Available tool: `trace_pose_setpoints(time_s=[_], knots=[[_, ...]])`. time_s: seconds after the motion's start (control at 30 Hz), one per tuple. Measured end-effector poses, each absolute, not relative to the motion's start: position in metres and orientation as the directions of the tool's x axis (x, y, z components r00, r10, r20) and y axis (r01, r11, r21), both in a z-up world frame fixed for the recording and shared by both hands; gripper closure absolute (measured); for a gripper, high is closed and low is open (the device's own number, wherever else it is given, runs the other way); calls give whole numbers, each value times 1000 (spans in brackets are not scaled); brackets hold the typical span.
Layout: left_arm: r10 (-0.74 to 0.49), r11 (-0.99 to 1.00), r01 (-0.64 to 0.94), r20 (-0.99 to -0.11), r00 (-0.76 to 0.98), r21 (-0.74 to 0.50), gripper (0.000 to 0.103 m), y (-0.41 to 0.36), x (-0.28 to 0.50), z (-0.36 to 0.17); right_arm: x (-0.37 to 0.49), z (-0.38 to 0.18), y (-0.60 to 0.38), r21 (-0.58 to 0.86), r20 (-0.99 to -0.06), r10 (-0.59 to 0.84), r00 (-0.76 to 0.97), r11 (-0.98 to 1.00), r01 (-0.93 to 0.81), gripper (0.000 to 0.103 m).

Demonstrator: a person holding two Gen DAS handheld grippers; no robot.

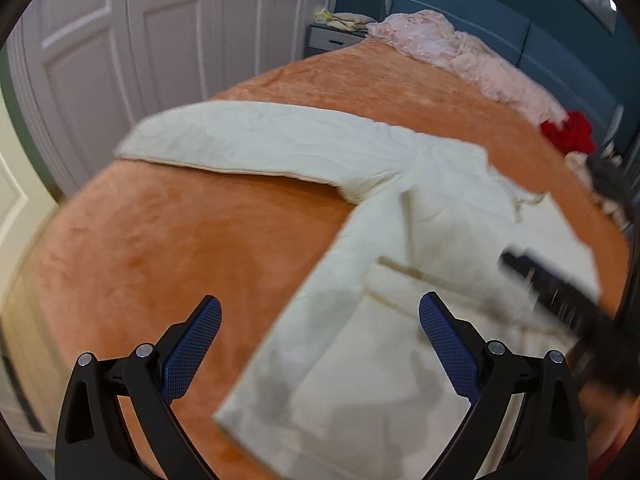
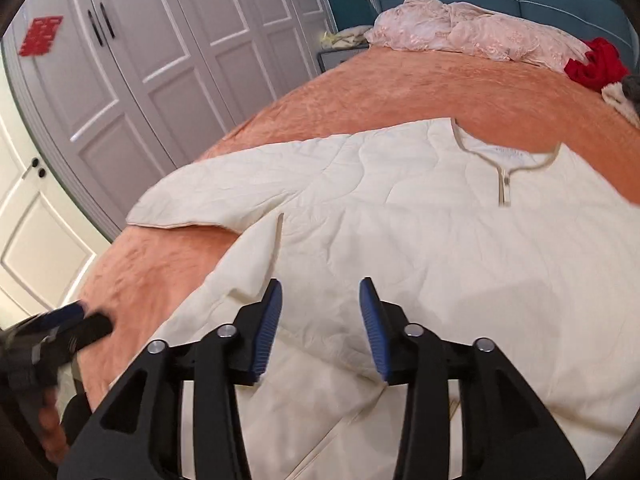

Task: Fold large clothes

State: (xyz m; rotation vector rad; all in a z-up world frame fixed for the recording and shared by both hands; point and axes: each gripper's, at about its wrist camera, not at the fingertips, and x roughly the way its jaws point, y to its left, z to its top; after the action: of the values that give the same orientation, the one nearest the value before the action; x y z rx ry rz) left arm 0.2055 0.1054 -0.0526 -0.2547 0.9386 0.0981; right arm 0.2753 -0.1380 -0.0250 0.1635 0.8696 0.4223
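Lying flat and face up on the orange bedspread (image 2: 400, 84), the cream quilted jacket (image 2: 400, 220) has its neckline toward the far headboard and one sleeve (image 1: 248, 140) stretched out to the left, a layout that likely leaves every edge reachable for folding. Above its near left edge hovers the left gripper (image 1: 320, 340), fingers spread wide and holding nothing, seemingly ready to take that side. Over the near body panel the right gripper (image 2: 320, 324) hangs with its fingers parted more narrowly, also empty. Pink bedding (image 2: 460, 28) and a red garment (image 2: 596, 64) sit well apart at the far end
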Motion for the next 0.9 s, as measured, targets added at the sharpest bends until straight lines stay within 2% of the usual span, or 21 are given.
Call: trace_pose_setpoints(time_s=[0.07,0.23,0.4,0.43,0.5,0.6,0.63,0.67,0.73,0.77,0.8,0.9], knots=[[-119,948,-175,-806,580,-265,6,101,220,-57,250,-20,-162,354,-666,422,615,905,-236,45],[-312,879,-162,-798,516,-449,6,72,259,-88,210,-21,-256,450,-657,326,680,893,6,44],[-381,832,-200,-796,469,-517,7,42,288,-117,197,-36,-342,509,-689,227,688,828,236,42],[-384,826,-215,-800,461,-521,11,38,292,-120,196,-43,-353,515,-694,213,688,814,268,42],[-390,818,-224,-797,460,-530,28,33,296,-121,199,-59,-381,532,-710,185,679,773,346,42],[-389,816,-238,-805,448,-527,60,29,305,-121,208,-79,-409,564,-718,161,677,704,431,42],[-384,819,-234,-805,453,-523,86,29,306,-119,211,-84,-417,575,-717,155,680,683,450,43],[-381,826,-220,-802,460,-519,98,30,309,-116,215,-88,-426,592,-711,147,687,653,472,47],[-381,835,-178,-781,495,-520,99,32,315,-102,228,-96,-441,625,-701,150,697,599,500,64],[-370,844,-155,-766,525,-514,100,34,316,-92,233,-96,-445,631,-702,158,694,590,503,87],[-353,857,-123,-745,566,-500,100,36,317,-76,241,-92,-442,634,-698,162,698,593,497,94],[-324,880,-67,-697,639,-471,100,40,318,-47,245,-48,-426,623,-604,127,787,691,367,97]])
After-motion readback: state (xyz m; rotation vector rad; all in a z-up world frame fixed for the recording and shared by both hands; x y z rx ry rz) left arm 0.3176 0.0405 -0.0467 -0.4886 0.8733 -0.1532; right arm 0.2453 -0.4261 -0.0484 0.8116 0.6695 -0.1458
